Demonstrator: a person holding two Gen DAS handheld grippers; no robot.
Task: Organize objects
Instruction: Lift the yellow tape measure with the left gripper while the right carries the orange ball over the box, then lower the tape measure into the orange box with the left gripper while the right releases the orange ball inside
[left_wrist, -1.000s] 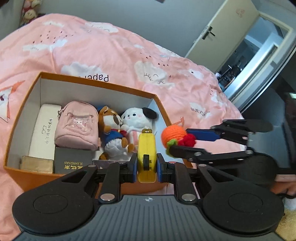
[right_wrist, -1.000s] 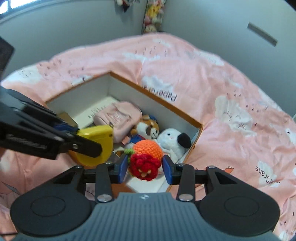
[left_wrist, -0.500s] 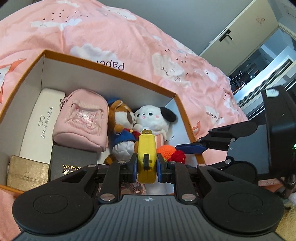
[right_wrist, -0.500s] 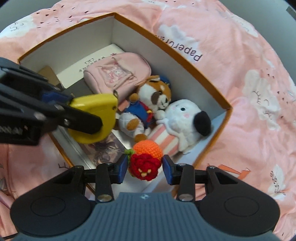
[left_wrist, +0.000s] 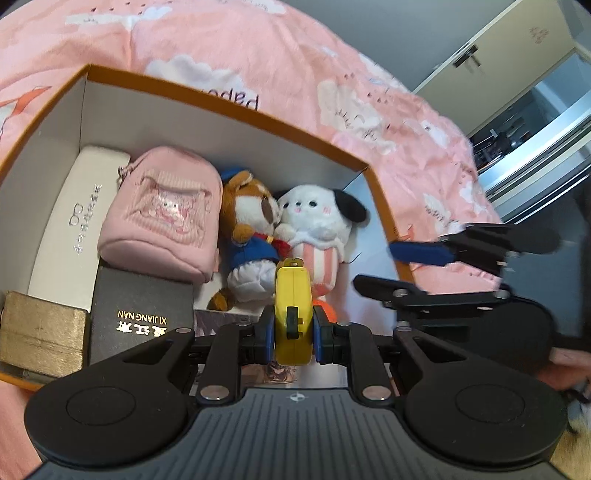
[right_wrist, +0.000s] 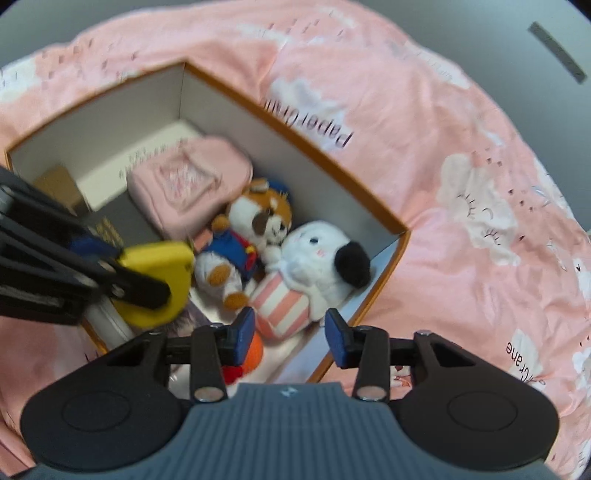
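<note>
An orange box (left_wrist: 229, 105) with white inside walls sits on a pink bedspread; it also shows in the right wrist view (right_wrist: 295, 122). My left gripper (left_wrist: 293, 328) is shut on a yellow tape measure (left_wrist: 293, 306) and holds it over the box's near side; the tape measure also shows in the right wrist view (right_wrist: 159, 280). My right gripper (right_wrist: 290, 334) is open and empty above the box's near right corner. The orange and red crochet toy (right_wrist: 251, 354) lies in the box just below its left finger, and shows partly in the left wrist view (left_wrist: 327, 312).
In the box are a white case (left_wrist: 70, 221), a pink pouch (left_wrist: 162, 218), a brown plush dog (left_wrist: 251, 236), a white plush dog (left_wrist: 321, 225), a black box (left_wrist: 142, 314) and a gold box (left_wrist: 40, 328). A door (left_wrist: 491, 62) stands at the far right.
My right gripper has opened and let go of the crochet toy, which now lies in the box. My left gripper has moved closer over the box with the tape measure.
</note>
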